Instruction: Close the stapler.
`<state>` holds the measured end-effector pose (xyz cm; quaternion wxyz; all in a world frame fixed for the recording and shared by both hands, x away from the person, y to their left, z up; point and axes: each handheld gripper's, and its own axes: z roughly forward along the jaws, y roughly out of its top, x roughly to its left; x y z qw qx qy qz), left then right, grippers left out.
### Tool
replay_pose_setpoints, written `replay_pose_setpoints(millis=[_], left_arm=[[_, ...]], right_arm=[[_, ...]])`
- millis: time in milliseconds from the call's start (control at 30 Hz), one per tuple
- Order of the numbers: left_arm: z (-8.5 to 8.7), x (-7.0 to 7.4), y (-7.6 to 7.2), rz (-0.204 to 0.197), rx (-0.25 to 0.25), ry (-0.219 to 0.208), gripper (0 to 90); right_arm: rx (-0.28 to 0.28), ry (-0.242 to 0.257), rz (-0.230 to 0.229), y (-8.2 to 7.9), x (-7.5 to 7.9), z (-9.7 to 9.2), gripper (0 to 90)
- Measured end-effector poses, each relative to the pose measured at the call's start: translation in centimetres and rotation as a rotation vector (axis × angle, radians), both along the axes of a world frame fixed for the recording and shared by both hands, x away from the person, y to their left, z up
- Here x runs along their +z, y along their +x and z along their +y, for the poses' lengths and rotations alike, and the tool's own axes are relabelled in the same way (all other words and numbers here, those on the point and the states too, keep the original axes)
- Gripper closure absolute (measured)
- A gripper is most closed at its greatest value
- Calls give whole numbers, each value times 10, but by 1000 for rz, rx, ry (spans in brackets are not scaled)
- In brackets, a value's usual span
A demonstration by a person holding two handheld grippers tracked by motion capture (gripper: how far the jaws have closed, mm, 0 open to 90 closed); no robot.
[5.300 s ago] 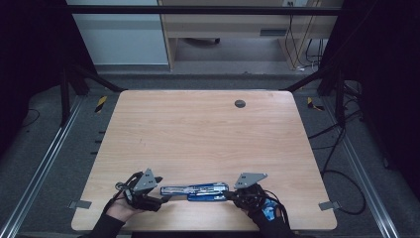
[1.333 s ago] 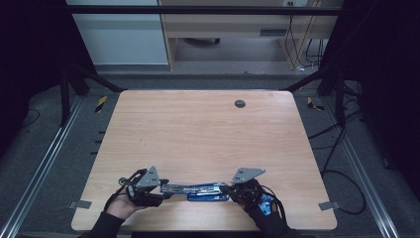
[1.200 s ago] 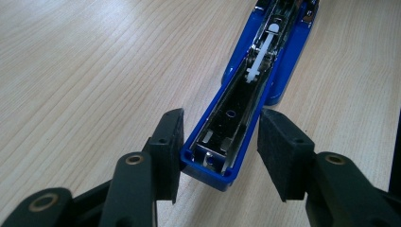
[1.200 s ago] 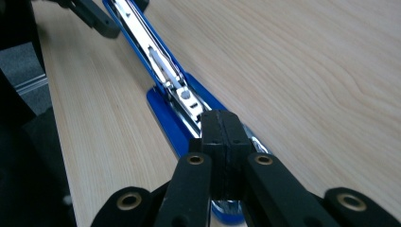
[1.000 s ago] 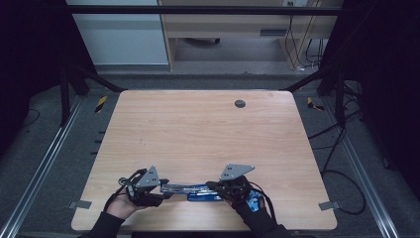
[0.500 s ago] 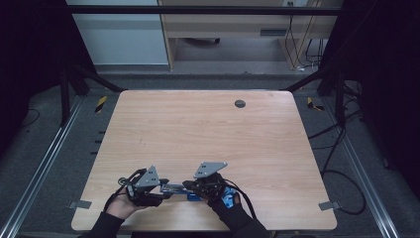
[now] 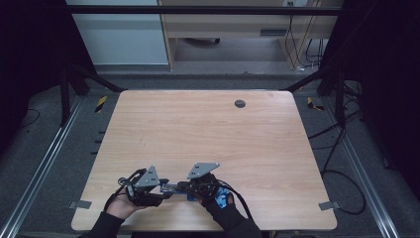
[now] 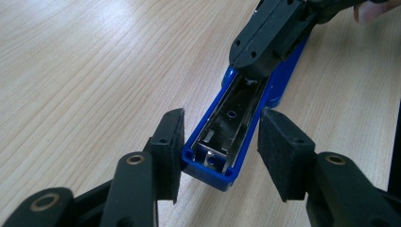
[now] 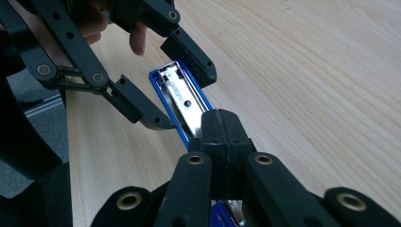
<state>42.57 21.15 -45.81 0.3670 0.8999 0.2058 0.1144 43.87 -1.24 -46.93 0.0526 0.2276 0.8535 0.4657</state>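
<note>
Near the front edge of the wooden bench [image 7: 208, 134] lies a blue stapler [image 8: 236, 127], opened out flat with its metal channel facing up; the left gripper [image 8: 220, 146] straddles one end of it, one pad touching the blue side, the other just clear, so the jaws stand half wide; the right gripper [image 9: 221, 130] has its pads pressed together, tips resting on the stapler's channel; whether anything is pinched between them I cannot tell

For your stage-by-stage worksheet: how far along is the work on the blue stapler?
Done: the blue stapler lies opened out on the table, its metal channel exposed. In hand: the left gripper brackets its end, one pad touching, while the shut right gripper rests on the channel. Left: probably closing the stapler.
</note>
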Motion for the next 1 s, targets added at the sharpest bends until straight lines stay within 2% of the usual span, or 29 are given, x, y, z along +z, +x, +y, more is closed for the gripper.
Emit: replay_pose_setpoints(millis=[233, 367, 600, 667, 733, 900, 1000], left_arm=[[1, 0, 0, -2, -1, -4, 510], [4, 5, 0, -9, 16, -41, 465], [24, 20, 1, -54, 122, -153, 441], [30, 22, 2, -77, 171, -177, 434], [36, 22, 4, -83, 226, -201, 427], [43, 13, 9, -90, 326, -198, 408], [44, 9, 10, -91, 349, -189, 389]], right_arm=[[1, -11, 0, 0, -3, 1, 900], [-2, -6, 3, 0, -3, 0, 900], [-2, -1, 3, 0, -4, 0, 896], [-1, 0, 2, 1, -4, 0, 895], [-4, 0, 2, 0, -4, 0, 890], [-6, 2, 0, 0, -4, 0, 886], [-7, 2, 0, 0, -5, 0, 885]])
